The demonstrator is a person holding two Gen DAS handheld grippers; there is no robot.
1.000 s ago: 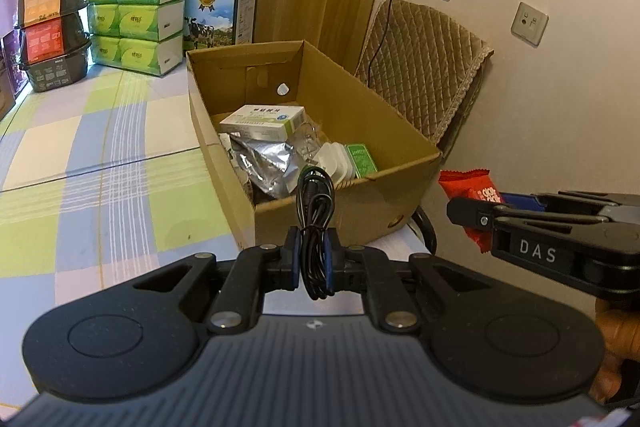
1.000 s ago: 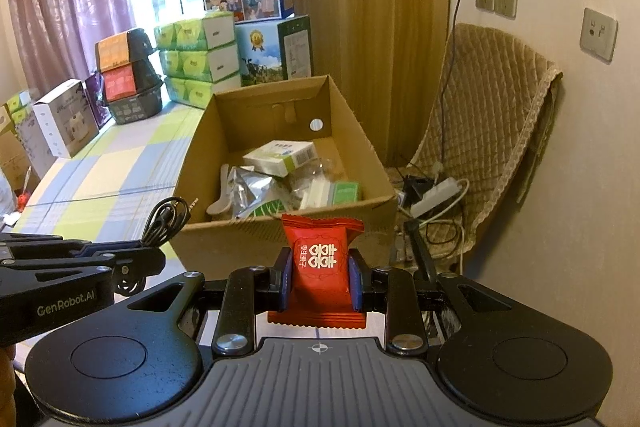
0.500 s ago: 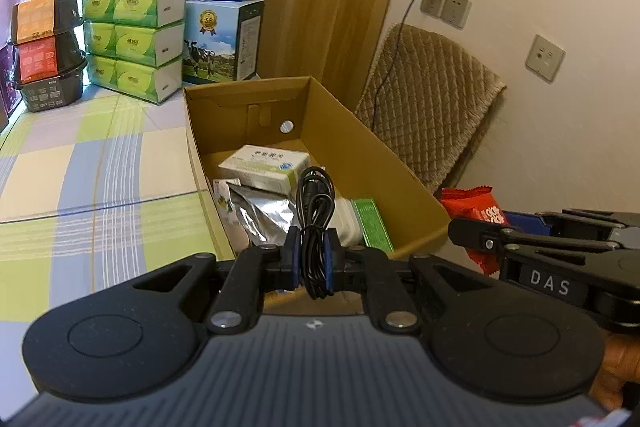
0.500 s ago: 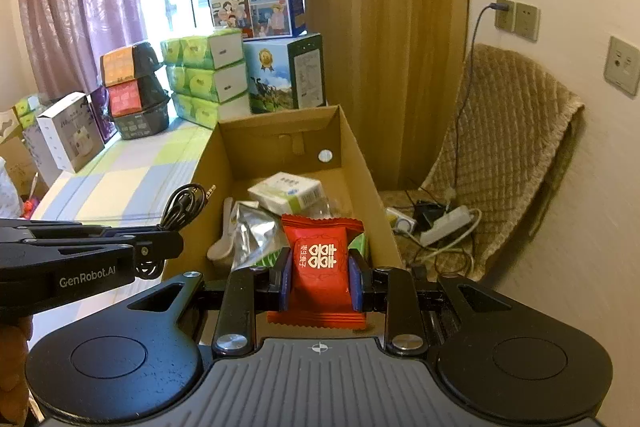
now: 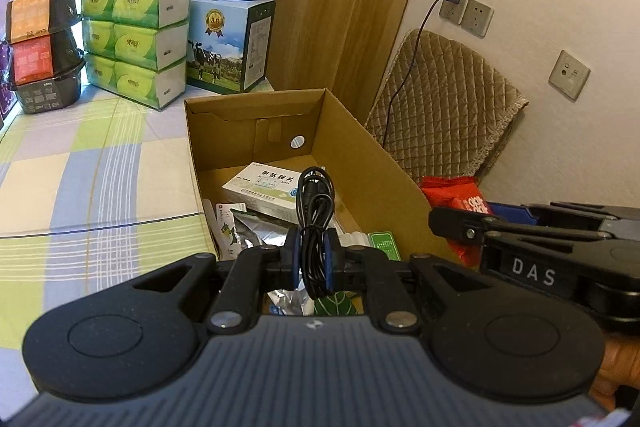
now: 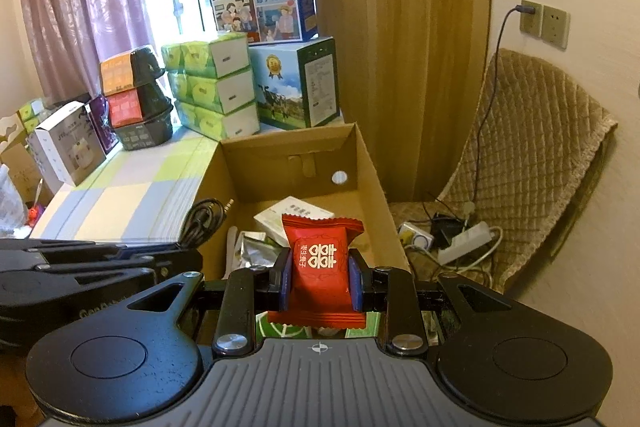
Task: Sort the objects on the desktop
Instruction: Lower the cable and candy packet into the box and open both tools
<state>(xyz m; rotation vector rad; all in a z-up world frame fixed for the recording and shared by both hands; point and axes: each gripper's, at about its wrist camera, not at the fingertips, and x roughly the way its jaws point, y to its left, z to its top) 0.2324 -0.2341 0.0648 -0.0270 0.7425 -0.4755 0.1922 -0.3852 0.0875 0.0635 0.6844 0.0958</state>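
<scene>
The left gripper (image 5: 311, 261) has its fingers pinched on a coiled black cable (image 5: 314, 211); the cable stands up between the blue pads, and its loop with the plug end rises above them. The gripper is held above the near end of the open cardboard box (image 5: 372, 163), so the cable is over the box and touches nothing in it.

The right gripper (image 6: 319, 277) has its fingers closed on a red candy packet (image 6: 320, 263); the packet is upright between them, its crimped top edge above the pads and its lower edge below. This packet is also held above the near part of the box (image 6: 368, 167), just beside the left gripper (image 6: 120, 259), which shows at the left edge of the right wrist view.

Inside the box lie a white medicine carton (image 5: 266, 187), a silver foil pouch (image 5: 256, 227) and a small green pack (image 5: 383, 245); they lie close together on the bottom.

The box stands on the counter (image 5: 80, 187), which has a checked cloth; green tissue packs (image 5: 136, 43) and a milk carton (image 5: 230, 45) stand behind it, well apart from both grippers.
</scene>
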